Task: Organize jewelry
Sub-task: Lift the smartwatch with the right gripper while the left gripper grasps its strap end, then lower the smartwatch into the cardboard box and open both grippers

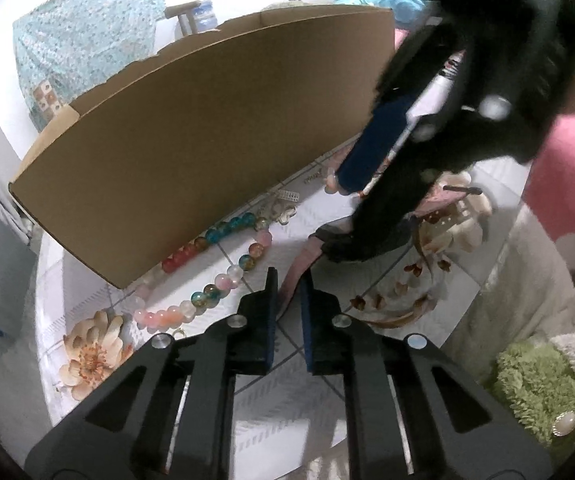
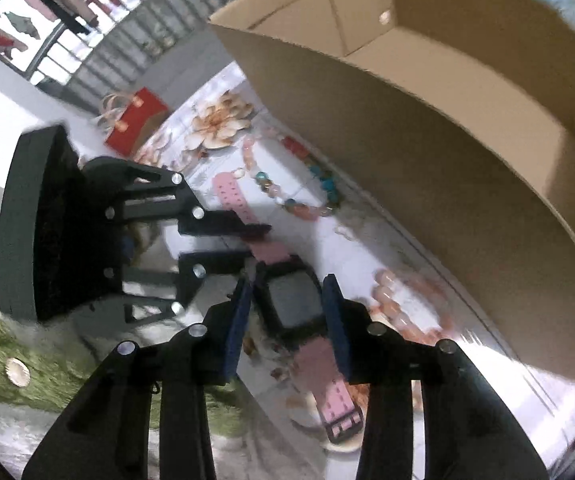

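Observation:
A pink-strapped watch point(image 2: 293, 304) with a black square case lies on the flowered tablecloth. My right gripper point(image 2: 287, 286) is open, its blue pads on either side of the watch case. My left gripper point(image 1: 289, 276) is nearly shut around the pink strap's end point(image 1: 299, 270); it also shows in the right wrist view point(image 2: 253, 246), its fingers either side of the strap. A multicoloured bead necklace point(image 1: 207, 280) lies against the open cardboard box point(image 1: 191, 136), also in the right wrist view point(image 2: 287, 188). The right gripper fills the upper right of the left wrist view point(image 1: 367, 176).
A peach bead bracelet point(image 2: 403, 308) lies right of the watch near the box wall point(image 2: 427, 152). Small trinkets point(image 1: 287, 200) sit by the box. A red gift bag point(image 2: 133, 120) stands far off. A green fuzzy cloth point(image 1: 539, 384) with a brooch lies at the table edge.

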The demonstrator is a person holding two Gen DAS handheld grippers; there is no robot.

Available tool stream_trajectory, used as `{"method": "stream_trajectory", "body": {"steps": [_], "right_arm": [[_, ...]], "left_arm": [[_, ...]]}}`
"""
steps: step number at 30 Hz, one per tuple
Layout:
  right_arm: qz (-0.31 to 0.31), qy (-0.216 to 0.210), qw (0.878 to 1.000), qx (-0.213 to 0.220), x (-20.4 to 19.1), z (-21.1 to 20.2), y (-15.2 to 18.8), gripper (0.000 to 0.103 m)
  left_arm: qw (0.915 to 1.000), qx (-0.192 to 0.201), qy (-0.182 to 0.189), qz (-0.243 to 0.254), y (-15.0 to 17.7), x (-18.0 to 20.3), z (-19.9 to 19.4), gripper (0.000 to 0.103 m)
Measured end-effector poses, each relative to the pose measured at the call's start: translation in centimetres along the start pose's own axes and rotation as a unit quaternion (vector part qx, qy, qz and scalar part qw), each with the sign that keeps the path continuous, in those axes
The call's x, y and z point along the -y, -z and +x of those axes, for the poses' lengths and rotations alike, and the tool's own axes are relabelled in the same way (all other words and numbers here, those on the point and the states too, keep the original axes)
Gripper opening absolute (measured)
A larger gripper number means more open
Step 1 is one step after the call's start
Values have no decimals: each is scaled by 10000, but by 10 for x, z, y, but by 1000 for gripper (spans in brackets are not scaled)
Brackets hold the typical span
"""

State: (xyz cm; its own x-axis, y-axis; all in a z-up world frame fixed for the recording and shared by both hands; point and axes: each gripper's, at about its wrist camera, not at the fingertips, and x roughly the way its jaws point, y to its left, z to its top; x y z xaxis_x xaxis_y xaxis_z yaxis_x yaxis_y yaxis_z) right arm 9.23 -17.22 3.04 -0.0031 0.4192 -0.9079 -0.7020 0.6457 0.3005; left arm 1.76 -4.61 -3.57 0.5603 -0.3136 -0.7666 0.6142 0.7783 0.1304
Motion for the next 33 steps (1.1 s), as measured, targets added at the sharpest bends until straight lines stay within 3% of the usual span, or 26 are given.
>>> {"method": "stream_trajectory", "body": {"steps": [5,10,13,14,16,20,22,24,29,33], "right_arm": [[162,773,9962,376,-6,-16,32,37],[46,1649,9844,619,-20,-6,57,37],[4,1926,9779,819,-26,0,63,37],[15,2091,9742,852,-27,4,65,35],[13,2289,9691,919,-29,10,67,20],[18,2791,9505,1367,-40,4,73,7],[13,3001,9404,1597,-47,-3,75,6],[-96,3349,9228,1901,-59,-11,76,6],[-108,3609,9001,2440,-75,-41,81,6],[3,3547,8944,2725,-85,-60,76,6]], "left_arm": [[9999,-20,145,-54,-4,-6,3,9],[9999,-78,127,-6,-6,-5,6,8],[9999,-103,96,-37,-7,-4,7,8],[9999,-105,72,-42,-8,-3,7,8],[10000,-73,-17,-47,-10,-3,7,6],[9998,91,-198,21,-13,1,-3,3],[9992,212,-326,103,-15,4,-12,2],[9975,409,-526,226,-20,9,-24,2],[9900,856,-1028,447,-33,18,-54,2],[9855,1085,-1218,458,-41,17,-73,2]]}}
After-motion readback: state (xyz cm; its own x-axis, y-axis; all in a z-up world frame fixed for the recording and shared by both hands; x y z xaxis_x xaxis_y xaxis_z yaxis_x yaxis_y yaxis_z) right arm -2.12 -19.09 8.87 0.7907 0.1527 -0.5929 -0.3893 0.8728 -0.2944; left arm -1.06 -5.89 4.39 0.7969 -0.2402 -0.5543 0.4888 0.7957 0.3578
